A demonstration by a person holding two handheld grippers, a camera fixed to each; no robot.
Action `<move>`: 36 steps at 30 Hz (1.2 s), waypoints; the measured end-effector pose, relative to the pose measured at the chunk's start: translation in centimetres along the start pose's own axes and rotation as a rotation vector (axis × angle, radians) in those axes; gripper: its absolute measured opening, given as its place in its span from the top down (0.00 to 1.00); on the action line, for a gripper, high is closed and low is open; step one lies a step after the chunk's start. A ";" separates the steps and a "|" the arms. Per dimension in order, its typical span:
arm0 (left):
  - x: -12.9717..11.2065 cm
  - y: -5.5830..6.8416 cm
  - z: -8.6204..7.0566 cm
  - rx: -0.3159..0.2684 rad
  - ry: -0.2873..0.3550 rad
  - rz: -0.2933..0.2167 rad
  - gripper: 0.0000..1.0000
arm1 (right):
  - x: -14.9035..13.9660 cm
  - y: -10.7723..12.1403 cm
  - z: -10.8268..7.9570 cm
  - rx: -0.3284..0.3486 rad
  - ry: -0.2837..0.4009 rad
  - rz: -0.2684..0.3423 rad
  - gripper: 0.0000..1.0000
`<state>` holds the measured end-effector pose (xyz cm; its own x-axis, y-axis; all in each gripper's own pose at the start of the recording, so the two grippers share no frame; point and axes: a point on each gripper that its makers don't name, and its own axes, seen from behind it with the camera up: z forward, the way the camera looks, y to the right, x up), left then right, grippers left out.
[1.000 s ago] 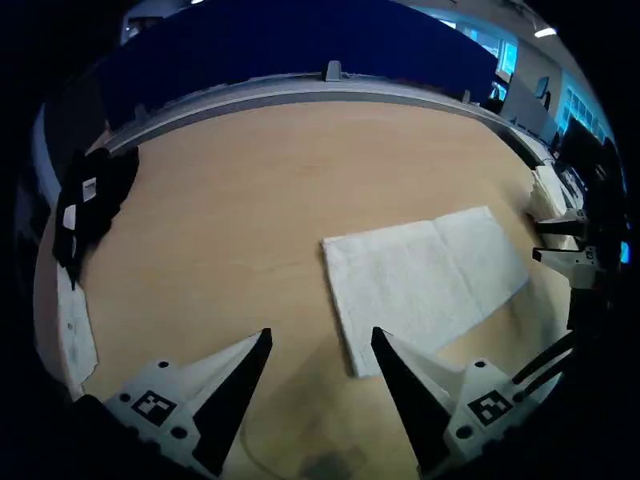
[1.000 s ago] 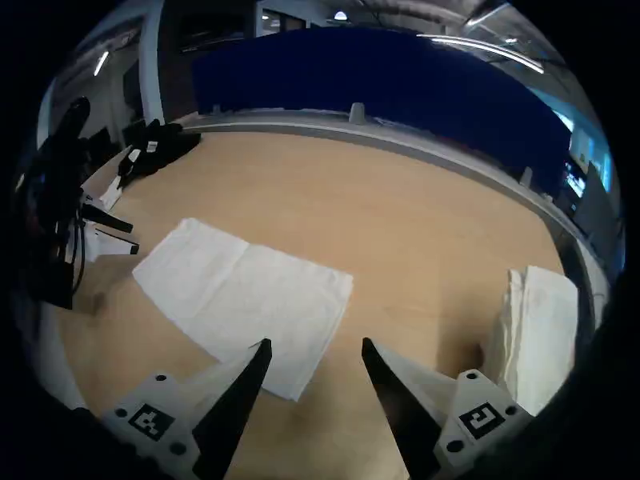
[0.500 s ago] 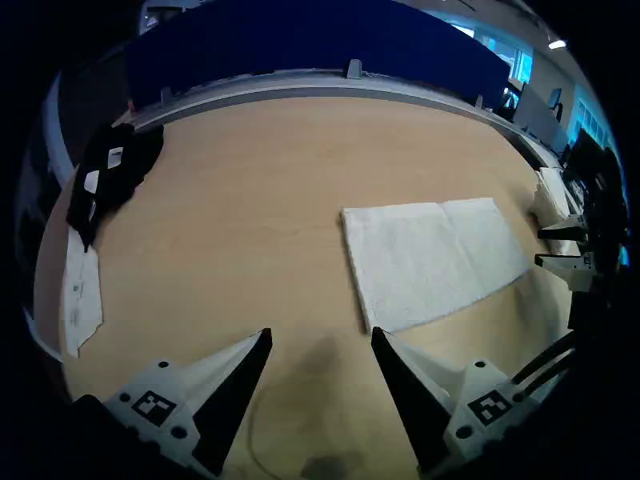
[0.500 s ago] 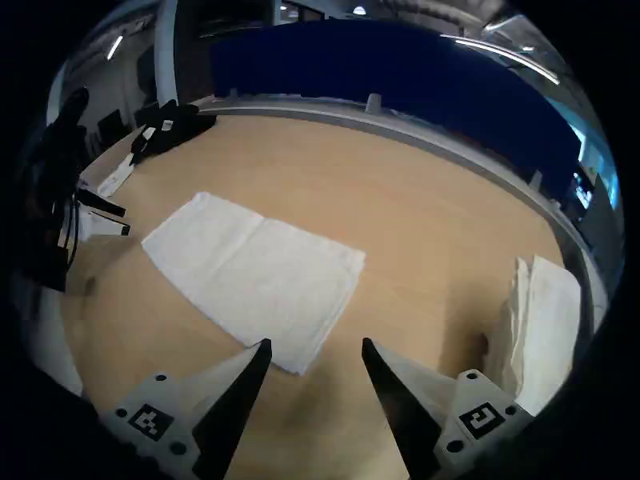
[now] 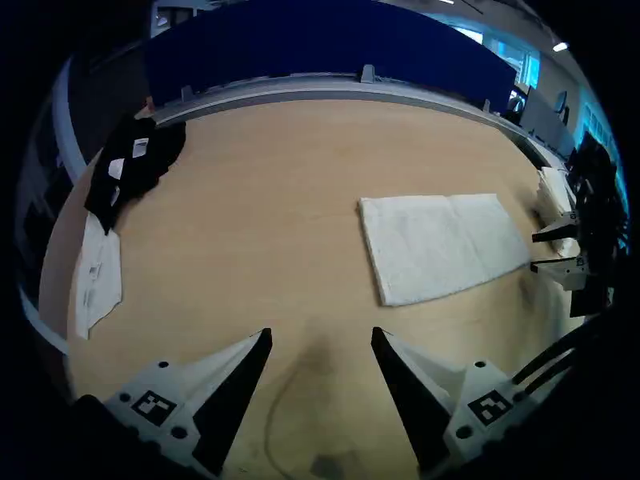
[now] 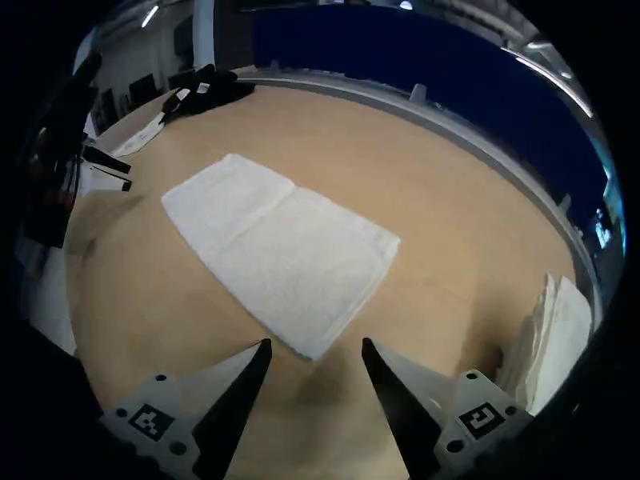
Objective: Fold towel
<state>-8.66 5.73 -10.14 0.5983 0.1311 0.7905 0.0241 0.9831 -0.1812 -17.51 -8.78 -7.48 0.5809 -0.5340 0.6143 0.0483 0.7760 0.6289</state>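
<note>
Towel point(image 6: 280, 248) white, flat, folded rectangle

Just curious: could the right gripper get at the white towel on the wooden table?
Probably yes: the open right gripper faces the flat white towel, whose near corner lies just ahead of it, nothing between.

Both views look down from above the near desk point(image 5: 240, 200) edge toward its blue divider point(image 5: 320, 48). They share the towel point(image 5: 440, 244), seen from either side.
</note>
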 end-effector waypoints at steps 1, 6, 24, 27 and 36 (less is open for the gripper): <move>-0.2 -0.1 -0.1 0.002 -0.001 -0.003 0.08 | -0.1 0.0 0.1 0.002 -0.002 -0.004 0.16; -0.9 -0.4 -0.7 0.012 -0.004 -0.018 0.08 | -0.5 0.1 0.4 0.012 -0.017 -0.018 0.35; -2.3 -0.9 -2.3 0.022 -0.012 -0.058 0.08 | -1.0 -0.4 1.1 0.040 -0.029 -0.032 0.57; -2.5 -1.1 -2.4 0.024 -0.014 -0.063 0.08 | -1.2 -0.6 1.3 0.046 -0.038 -0.034 0.67; -2.9 -1.4 -2.5 0.029 -0.020 -0.068 0.08 | -1.1 -0.5 1.6 0.043 -0.035 -0.019 0.96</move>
<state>-8.46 3.66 -13.64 0.5800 0.0663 0.8119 0.0407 0.9931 -0.1102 -19.51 -9.11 -7.71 0.5516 -0.5607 0.6176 0.0238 0.7507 0.6602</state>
